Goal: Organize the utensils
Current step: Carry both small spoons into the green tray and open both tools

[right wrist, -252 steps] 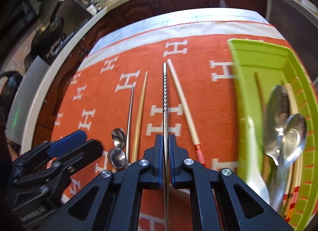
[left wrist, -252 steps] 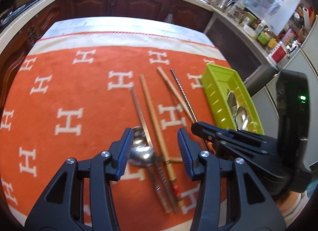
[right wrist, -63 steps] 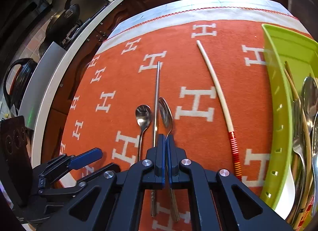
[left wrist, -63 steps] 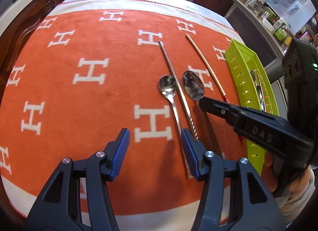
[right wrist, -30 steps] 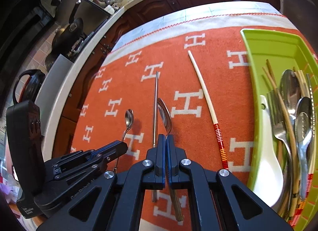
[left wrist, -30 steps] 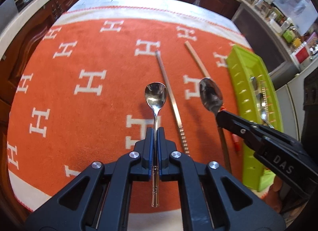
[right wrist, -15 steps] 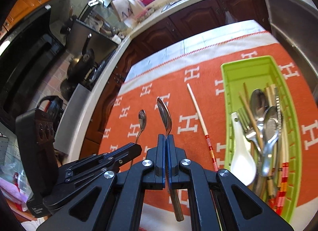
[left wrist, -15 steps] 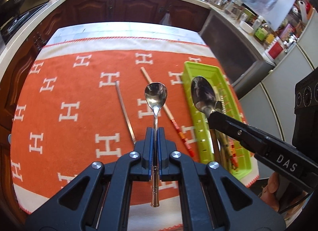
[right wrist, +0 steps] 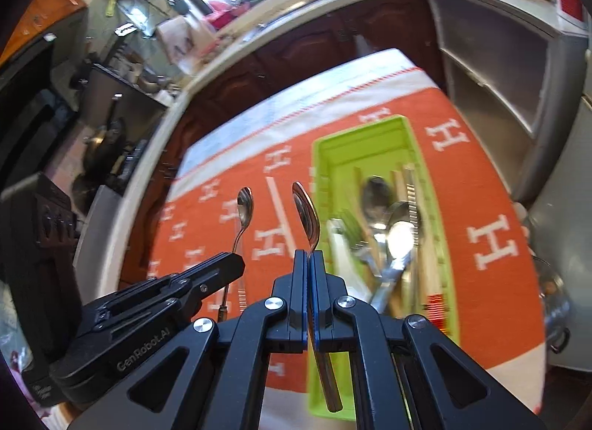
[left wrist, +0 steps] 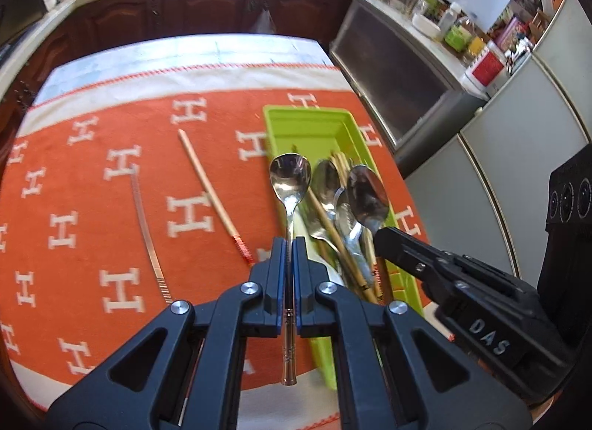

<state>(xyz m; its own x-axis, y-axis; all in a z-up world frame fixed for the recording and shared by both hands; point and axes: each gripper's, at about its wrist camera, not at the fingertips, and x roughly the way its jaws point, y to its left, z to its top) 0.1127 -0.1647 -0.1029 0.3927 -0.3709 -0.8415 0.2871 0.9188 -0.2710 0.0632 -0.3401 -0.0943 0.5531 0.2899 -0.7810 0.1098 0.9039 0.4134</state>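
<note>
My left gripper point(left wrist: 289, 245) is shut on a small metal spoon point(left wrist: 289, 178), held bowl forward in the air over the left edge of the green tray point(left wrist: 307, 126). My right gripper point(right wrist: 309, 258) is shut on a larger metal spoon point(right wrist: 306, 211), also lifted, just left of the tray point(right wrist: 370, 141). That spoon point(left wrist: 368, 195) and gripper show in the left wrist view above the tray. The tray holds several spoons, chopsticks and a white spoon point(right wrist: 342, 256). A wooden chopstick point(left wrist: 212, 193) and a metal chopstick point(left wrist: 148, 230) lie on the orange cloth point(left wrist: 74, 185).
The cloth covers a table point(left wrist: 222, 49) surrounded by dark wood cabinets point(left wrist: 185, 8). Grey appliances point(left wrist: 481, 171) stand to the right of the table. A cluttered counter with bottles point(left wrist: 455, 26) runs along the back right.
Both grippers have moved rightward and up with their spoons, from over the cloth to above and beside the green tray. Both stay shut on their spoons.
</note>
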